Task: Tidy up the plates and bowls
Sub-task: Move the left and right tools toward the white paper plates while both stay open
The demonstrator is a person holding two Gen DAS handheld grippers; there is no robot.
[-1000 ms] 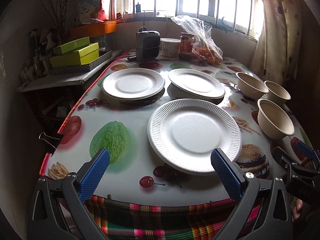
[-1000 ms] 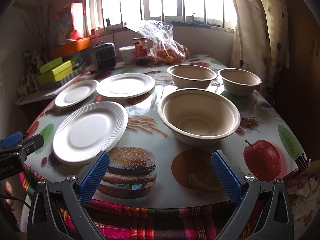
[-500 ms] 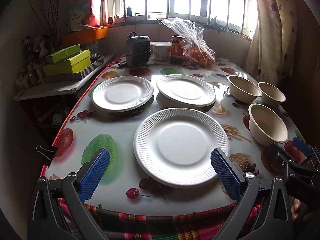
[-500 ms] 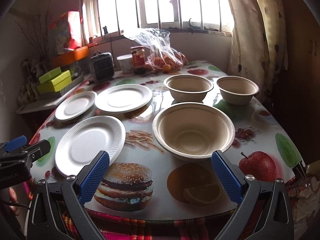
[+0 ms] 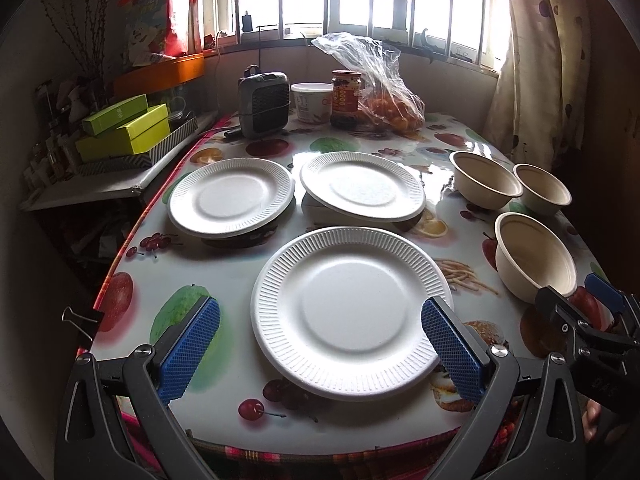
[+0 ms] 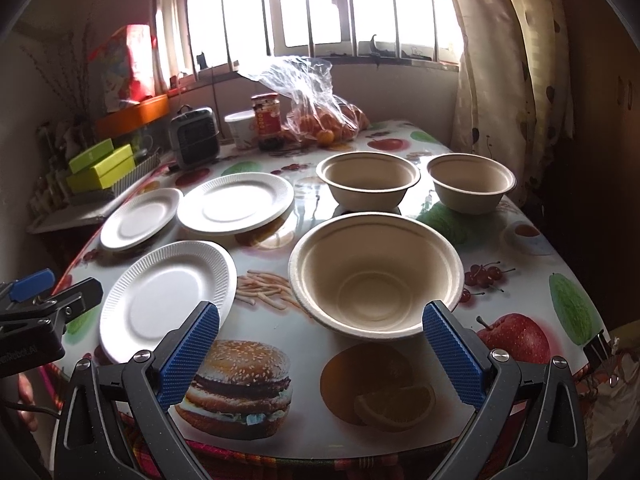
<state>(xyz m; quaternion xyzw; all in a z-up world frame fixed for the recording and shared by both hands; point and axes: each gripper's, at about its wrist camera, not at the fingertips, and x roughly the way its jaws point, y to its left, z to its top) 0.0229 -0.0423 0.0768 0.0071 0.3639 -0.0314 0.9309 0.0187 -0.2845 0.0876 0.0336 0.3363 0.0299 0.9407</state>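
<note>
Three white paper plates lie on the table: the nearest plate (image 5: 350, 318) (image 6: 166, 296), a far-left plate (image 5: 231, 196) (image 6: 141, 218) and a far-middle plate (image 5: 362, 186) (image 6: 236, 202). Three beige bowls stand to the right: the near bowl (image 5: 534, 256) (image 6: 376, 278), a middle bowl (image 5: 486, 180) (image 6: 368, 178) and a far-right bowl (image 5: 542, 188) (image 6: 470, 180). My left gripper (image 5: 320, 348) is open, its blue pads on either side of the nearest plate. My right gripper (image 6: 320, 350) is open in front of the near bowl, holding nothing.
The table (image 5: 136, 308) wears a glossy fruit-print cloth. At the back stand a small heater (image 5: 264, 104), a white tub (image 5: 311, 102), a jar (image 5: 346, 96) and a bag of oranges (image 5: 388, 104). Green boxes (image 5: 124, 132) sit on a side shelf at left; a curtain (image 6: 516, 80) hangs at right.
Both grippers have risen and drawn back a little, so the table looks lower and farther in both views. The nearest plate now lies more centrally between the left pads. Plates and bowls have not moved.
</note>
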